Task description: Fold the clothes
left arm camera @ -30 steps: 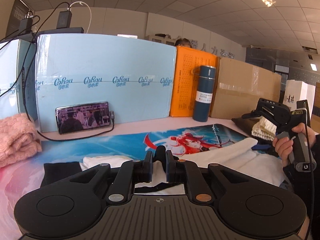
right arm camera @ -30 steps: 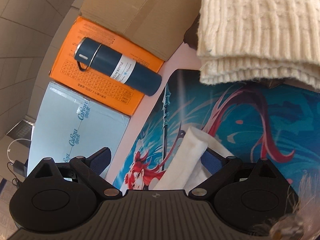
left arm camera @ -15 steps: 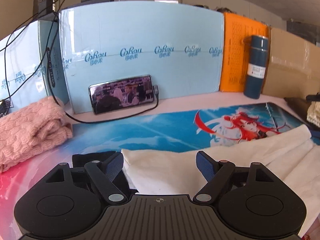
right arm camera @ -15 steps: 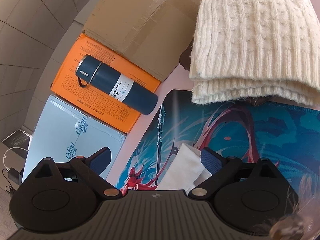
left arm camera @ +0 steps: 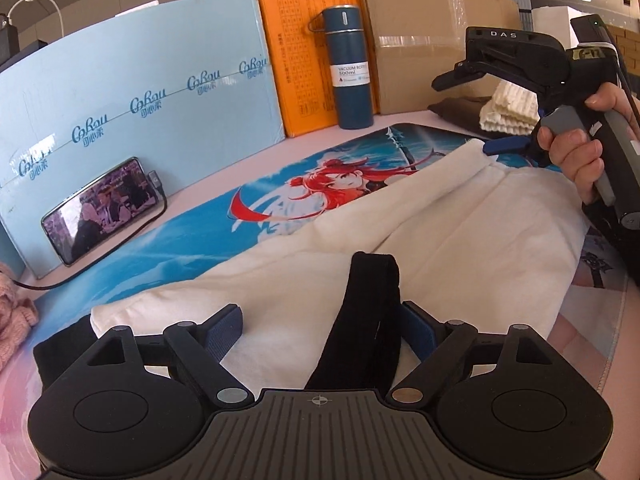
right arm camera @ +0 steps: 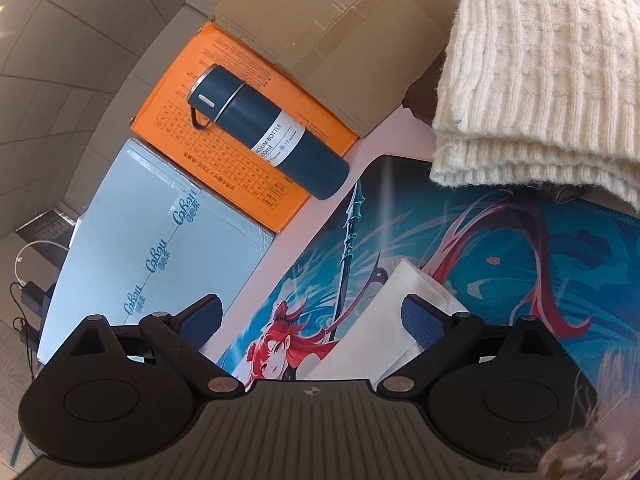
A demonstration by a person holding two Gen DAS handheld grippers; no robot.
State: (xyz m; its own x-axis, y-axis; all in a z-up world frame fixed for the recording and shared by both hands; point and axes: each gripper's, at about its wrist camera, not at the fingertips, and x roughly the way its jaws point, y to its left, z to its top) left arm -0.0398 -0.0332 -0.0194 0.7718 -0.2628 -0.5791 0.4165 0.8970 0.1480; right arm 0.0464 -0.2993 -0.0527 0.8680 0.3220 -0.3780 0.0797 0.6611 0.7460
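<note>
White garment (left arm camera: 440,240) lies across the printed mat (left arm camera: 280,200); the left gripper (left arm camera: 320,326) has just been opening, fingers spread over its black strap (left arm camera: 368,312). Right gripper (right arm camera: 312,320) fingers are spread around the garment's corner.

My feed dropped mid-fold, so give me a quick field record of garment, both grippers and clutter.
garment: white top, black cuff, flat on mat
left gripper: open over cuff, just opened
right gripper: open at garment's far corner
back row: bottle, phone
folded: cream knit
</note>
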